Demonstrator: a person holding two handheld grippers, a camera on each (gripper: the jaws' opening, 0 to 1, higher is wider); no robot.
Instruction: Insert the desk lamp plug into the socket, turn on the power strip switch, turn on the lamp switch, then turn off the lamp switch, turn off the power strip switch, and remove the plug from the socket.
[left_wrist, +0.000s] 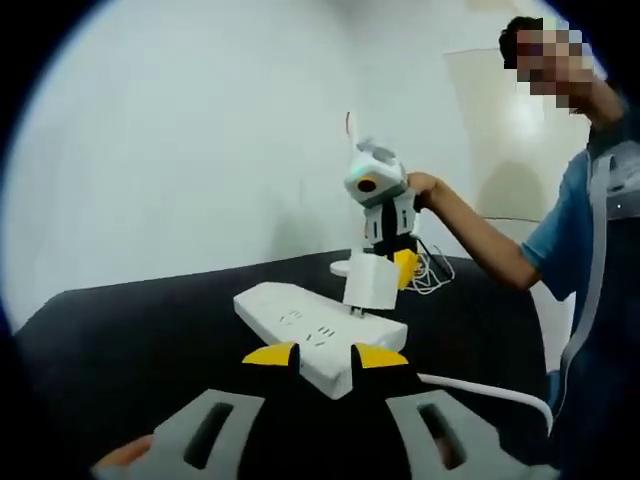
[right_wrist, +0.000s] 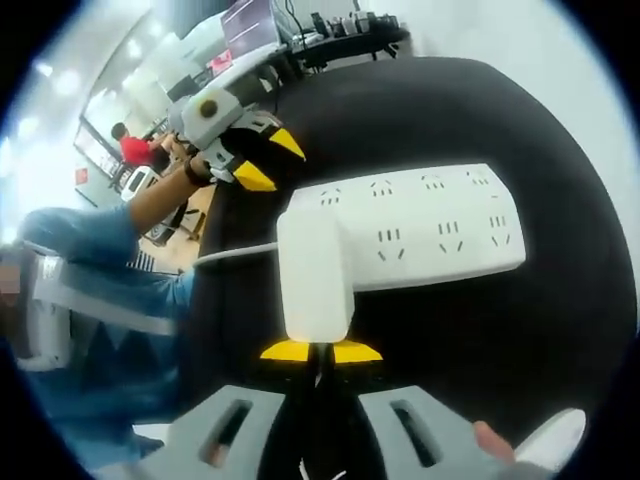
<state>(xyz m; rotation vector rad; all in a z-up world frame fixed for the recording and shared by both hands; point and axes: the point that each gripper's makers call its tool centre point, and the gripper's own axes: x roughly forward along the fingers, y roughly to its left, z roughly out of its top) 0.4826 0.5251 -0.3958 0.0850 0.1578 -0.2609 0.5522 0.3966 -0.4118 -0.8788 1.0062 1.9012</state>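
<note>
Now right gripper (right_wrist: 320, 352) clamped on plug (right_wrist: 316, 272) over power strip (right_wrist: 440, 235), left gripper (left_wrist: 325, 355) open beside strip

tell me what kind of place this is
Probably an open-plan office or lab: a black table bearing a white power strip, rows of desks with monitors behind, and another person in red seated there.

No writing can be read anywhere; the power strip (right_wrist: 420, 225) and plug (right_wrist: 315, 275) carry no legible marks.
</note>
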